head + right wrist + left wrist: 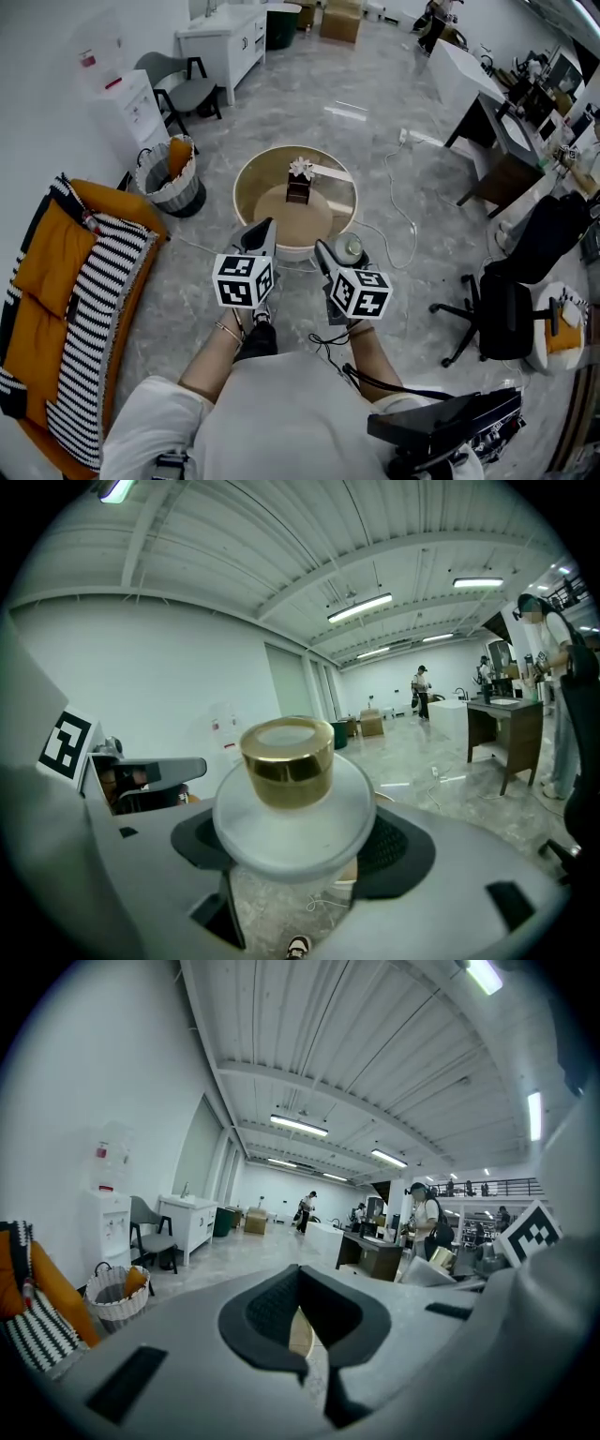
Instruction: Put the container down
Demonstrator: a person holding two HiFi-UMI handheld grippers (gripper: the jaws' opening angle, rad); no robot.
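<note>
Standing over the low round desk (291,225), we held the container (291,803) in the right tool (339,251), its jaws closed on the frosted body just below the wide shoulder, with the gold lid (287,761) on and facing up. The container hung off the near right edge of the desk, not yet over its top. The left tool (258,234) hovered off the near edge beside it, jaws drawn almost together with nothing between them. Setting the container down well would, in our judgement, have meant carrying it forward over the bare near part of the desk, keeping it upright, lowering until the base sat flat, and only then letting the jaws part. The small dark box (298,192) with a pale flower ornament (301,168) sat toward the far side of the desk and looked easy to avoid. The frosted wall and the closed lid kept us from telling what, if anything, the container held. A woven basket (173,183) on the floor left of the desk held something orange (178,155) that rose above its rim.
</note>
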